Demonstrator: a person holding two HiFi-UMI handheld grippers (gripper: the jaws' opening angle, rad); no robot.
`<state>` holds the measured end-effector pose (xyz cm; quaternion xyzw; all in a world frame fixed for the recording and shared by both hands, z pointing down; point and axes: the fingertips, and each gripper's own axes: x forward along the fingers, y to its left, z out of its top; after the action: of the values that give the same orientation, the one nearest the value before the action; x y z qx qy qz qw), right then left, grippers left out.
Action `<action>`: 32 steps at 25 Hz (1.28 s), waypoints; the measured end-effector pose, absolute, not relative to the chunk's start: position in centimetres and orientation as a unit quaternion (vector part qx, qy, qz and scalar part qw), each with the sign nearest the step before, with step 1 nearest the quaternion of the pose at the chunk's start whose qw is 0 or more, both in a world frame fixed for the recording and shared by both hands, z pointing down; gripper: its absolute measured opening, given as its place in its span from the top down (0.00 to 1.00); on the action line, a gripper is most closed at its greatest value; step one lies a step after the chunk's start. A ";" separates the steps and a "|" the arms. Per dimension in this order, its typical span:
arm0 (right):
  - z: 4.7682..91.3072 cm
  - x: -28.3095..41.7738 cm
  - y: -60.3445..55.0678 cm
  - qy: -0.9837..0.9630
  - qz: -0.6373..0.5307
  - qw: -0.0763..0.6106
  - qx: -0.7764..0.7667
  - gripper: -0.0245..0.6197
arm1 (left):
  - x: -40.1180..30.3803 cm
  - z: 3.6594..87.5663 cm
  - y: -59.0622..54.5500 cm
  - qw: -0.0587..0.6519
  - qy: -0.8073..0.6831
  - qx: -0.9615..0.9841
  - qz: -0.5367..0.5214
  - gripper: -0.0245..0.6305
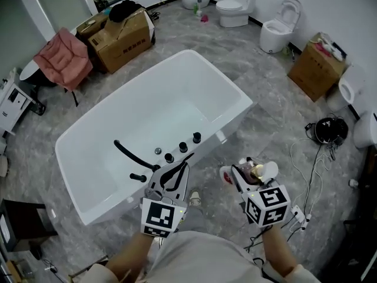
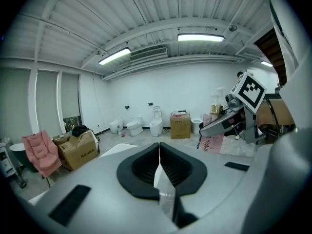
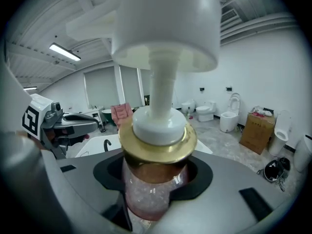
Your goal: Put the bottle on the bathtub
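Right gripper point(image 1: 244, 178) is clamped on the bottle point(image 3: 155, 179), held in the air off the bathtub's point(image 1: 238, 102) near long side, toward its right corner, clear of the rim.

Bottle: translucent pinkish body with grainy fill, shiny gold collar, white plastic pump with a thin stem and wide round head. The top of the head is cut off by the frame in the right gripper view. The base is sunk between the black jaw pads and can't be seen. Head view shows only the bottle's top past the gripper body.

Left gripper point(image 2: 159, 165): jaws pressed together, nothing between them. Black ribbed pads, matte grey shell. In head view its tip overlaps the bathtub's near rim; height above it can't be judged.

Bathtub: glossy white, rectangular with rounded corners. Black fittings point(image 1: 182, 147) on the near rim: a curved spout and a row of round knobs.

Floor point(image 1: 265, 128) around the bathtub: grey marble-pattern tile. Beyond the far side are a cardboard box point(image 1: 121, 40), a pink chair point(image 1: 62, 58) and white toilets point(image 1: 234, 9) along a white wall. Right of the bathtub are a second box point(image 1: 315, 69) and loose cables point(image 1: 312, 170). Ceiling point(image 2: 146, 13): white ribbed panels with strip lights.
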<state>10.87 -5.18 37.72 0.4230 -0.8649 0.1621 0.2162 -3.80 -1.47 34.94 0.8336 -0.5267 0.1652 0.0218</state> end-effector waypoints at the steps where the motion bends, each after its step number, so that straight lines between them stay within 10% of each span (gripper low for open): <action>1: 37.9 10.1 -6.6 -0.865 0.163 0.221 0.420 0.60 | -4.5 35.2 -2.8 0.025 -0.526 0.833 0.169 0.93; 32: 50.8 1.9 -30.8 -0.877 0.183 0.283 0.341 0.60 | -10.4 48.1 -19.1 0.167 -0.618 0.731 0.237 0.93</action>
<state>1.87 -30.84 50.78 0.3411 -0.8775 0.1835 0.2829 -10.45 -19.09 48.13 0.7310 -0.6177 0.2367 0.1674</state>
